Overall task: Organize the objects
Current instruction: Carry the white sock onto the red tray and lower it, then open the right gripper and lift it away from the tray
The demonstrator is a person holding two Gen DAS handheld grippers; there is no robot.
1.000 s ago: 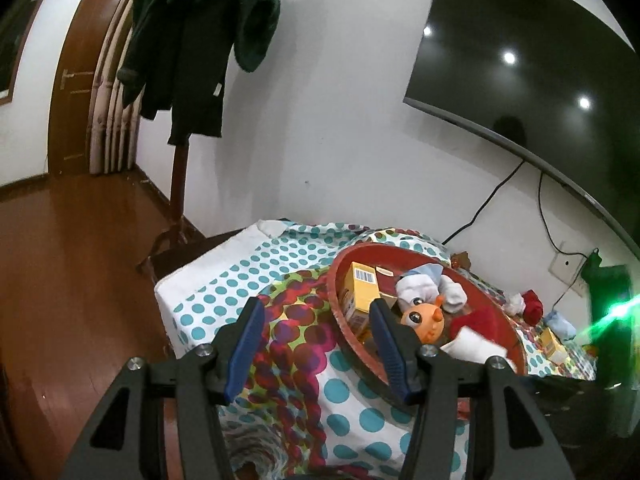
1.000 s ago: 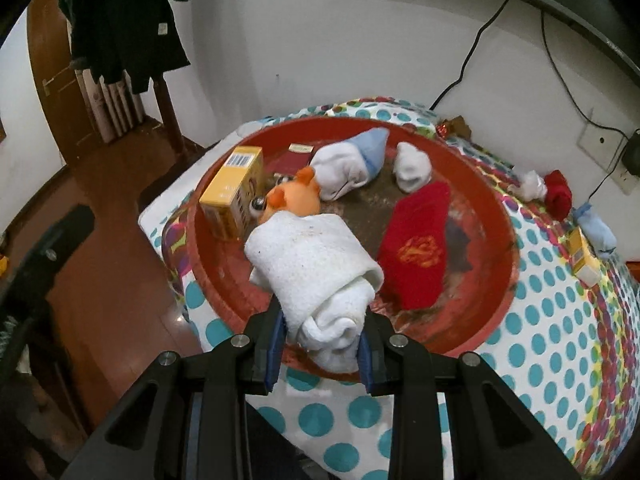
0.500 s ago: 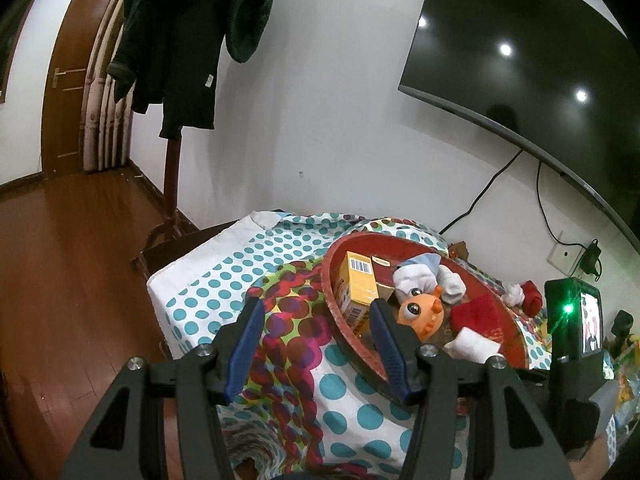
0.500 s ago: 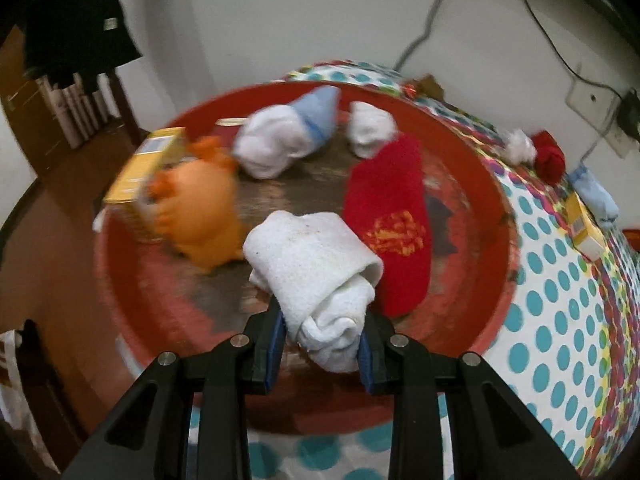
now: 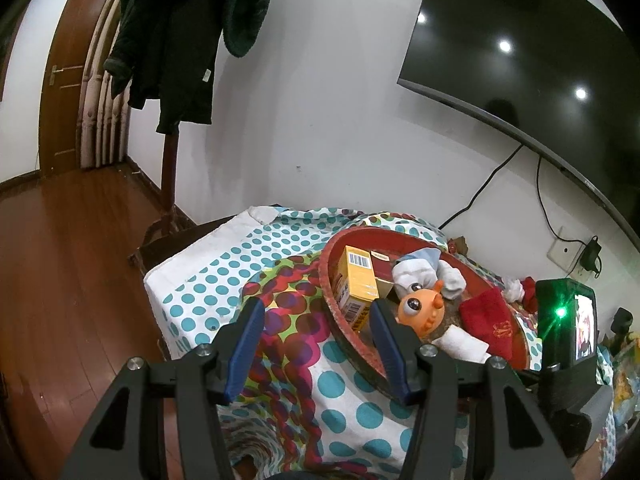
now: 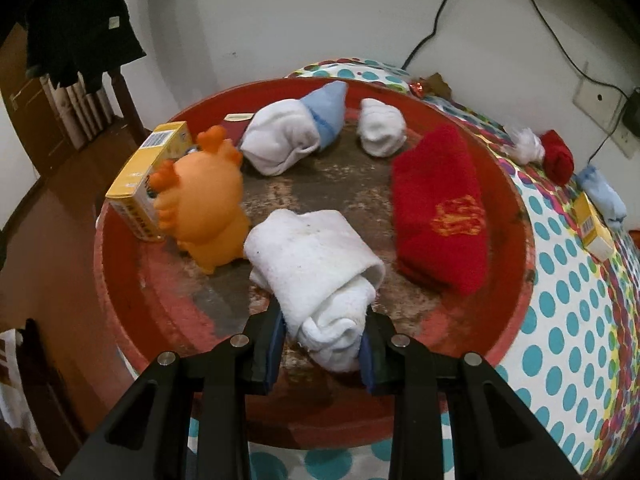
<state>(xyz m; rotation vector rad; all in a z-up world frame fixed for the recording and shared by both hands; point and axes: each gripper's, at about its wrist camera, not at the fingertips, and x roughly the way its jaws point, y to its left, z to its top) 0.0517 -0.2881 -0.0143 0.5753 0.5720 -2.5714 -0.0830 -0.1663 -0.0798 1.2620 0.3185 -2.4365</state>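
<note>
The right hand-held gripper [image 6: 322, 346] is clamped on a rolled white towel [image 6: 316, 264], its blue-padded fingers [image 6: 275, 338] pressing either side of the roll's near end. The towel sits low over the worn middle of a round red tray [image 6: 132, 304], though whether it touches the tray floor is hard to tell from this angle. Just beside it on the left stands an orange toy [image 6: 202, 216], slightly blurred, with a yellow box [image 6: 150, 178] upright against the tray wall behind the toy. A folded red cloth [image 6: 440, 204] lies to the right of the towel, apart from it, and a white and blue sock bundle [image 6: 296, 132] and a small white sock [image 6: 380, 126] rest toward the far side of the tray. The tray stands on a worktop covered by a dotted cloth [image 6: 560, 300], where a red sock [image 6: 558, 156] and another yellow box [image 6: 594, 232] lie outside the tray. The left hand-held gripper [image 5: 316, 340] hangs wide apart and holds nothing, near the tray's rim [image 5: 324, 276], above the dotted cloth.
</note>
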